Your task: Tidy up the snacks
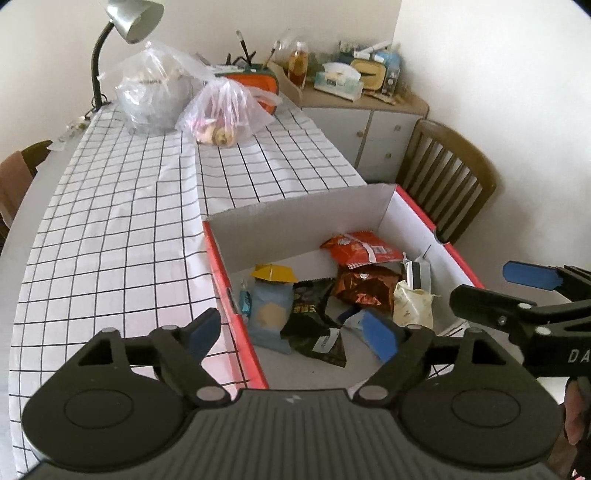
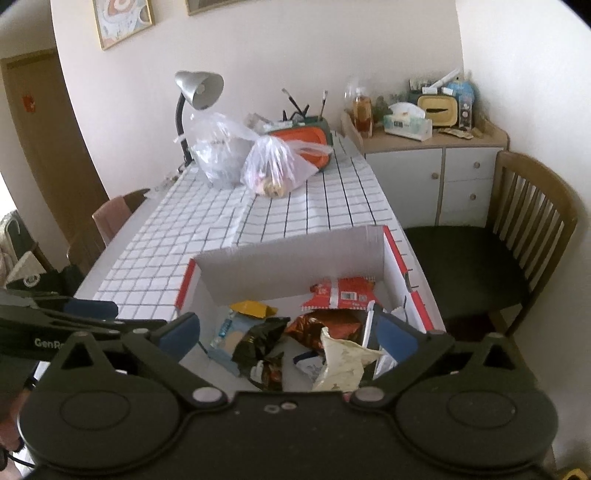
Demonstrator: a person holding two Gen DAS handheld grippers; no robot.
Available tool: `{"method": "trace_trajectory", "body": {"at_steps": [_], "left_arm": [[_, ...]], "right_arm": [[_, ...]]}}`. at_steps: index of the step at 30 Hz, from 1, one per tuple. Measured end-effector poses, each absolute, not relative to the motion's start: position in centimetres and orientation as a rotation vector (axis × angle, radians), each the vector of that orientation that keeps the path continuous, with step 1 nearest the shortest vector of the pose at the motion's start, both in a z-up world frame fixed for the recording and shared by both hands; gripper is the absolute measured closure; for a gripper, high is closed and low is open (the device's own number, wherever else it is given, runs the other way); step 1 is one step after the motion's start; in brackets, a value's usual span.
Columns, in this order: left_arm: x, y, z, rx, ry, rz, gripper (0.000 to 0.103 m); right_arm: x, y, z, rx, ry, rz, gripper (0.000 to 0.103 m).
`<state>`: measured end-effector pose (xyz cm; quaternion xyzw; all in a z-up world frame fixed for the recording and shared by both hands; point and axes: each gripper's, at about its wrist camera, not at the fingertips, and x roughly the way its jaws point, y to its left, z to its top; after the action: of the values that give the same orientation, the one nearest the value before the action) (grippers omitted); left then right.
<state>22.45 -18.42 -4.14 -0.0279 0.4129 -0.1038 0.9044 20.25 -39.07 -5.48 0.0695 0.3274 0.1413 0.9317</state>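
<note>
Surface: a grid-patterned tablecloth (image 1: 122,221) is spread over the table
Box: a red-edged cardboard box (image 1: 236,306) is set at the table's near end; the snack packets (image 1: 354,251) are piled inside it
Room: a wooden chair (image 2: 532,229) is placed right of the box, a cabinet (image 1: 369,125) beyond it
Left gripper (image 1: 295,332): jaws are spread wide, nothing held
Right gripper (image 2: 291,332): jaws are spread wide above the box, nothing held
Right view only: framed pictures (image 2: 122,20) are seen on the wall
</note>
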Motion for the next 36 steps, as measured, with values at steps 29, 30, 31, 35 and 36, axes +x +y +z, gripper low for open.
{"method": "trace_trajectory", "body": {"at_steps": [29, 30, 31, 35, 36], "left_arm": [[16.6, -15.3, -1.9, -0.083, 0.776, -0.187, 0.0], [16.6, -15.4, -1.9, -0.083, 0.777, -0.185, 0.0], [16.5, -15.4, -1.9, -0.081, 0.777, -0.184, 0.0], [16.2, -15.4, -1.8, -0.08, 0.775, -0.176, 0.0], [16.2, -15.5, -1.8, -0.079, 0.775, -0.172, 0.0]], "right_arm": [[14.3, -35.4, -4.0, 0.213, 0.549, 0.213, 0.0], [14.0, -35.4, -4.0, 0.217, 0.55, 0.199, 0.0], [13.8, -35.3, -4.1, 0.22, 0.553, 0.192, 0.0], [13.1, -35.4, -4.4, 0.23, 0.556, 0.164, 0.0], [13.0, -35.4, -4.3, 0.229, 0.552, 0.158, 0.0]]}}
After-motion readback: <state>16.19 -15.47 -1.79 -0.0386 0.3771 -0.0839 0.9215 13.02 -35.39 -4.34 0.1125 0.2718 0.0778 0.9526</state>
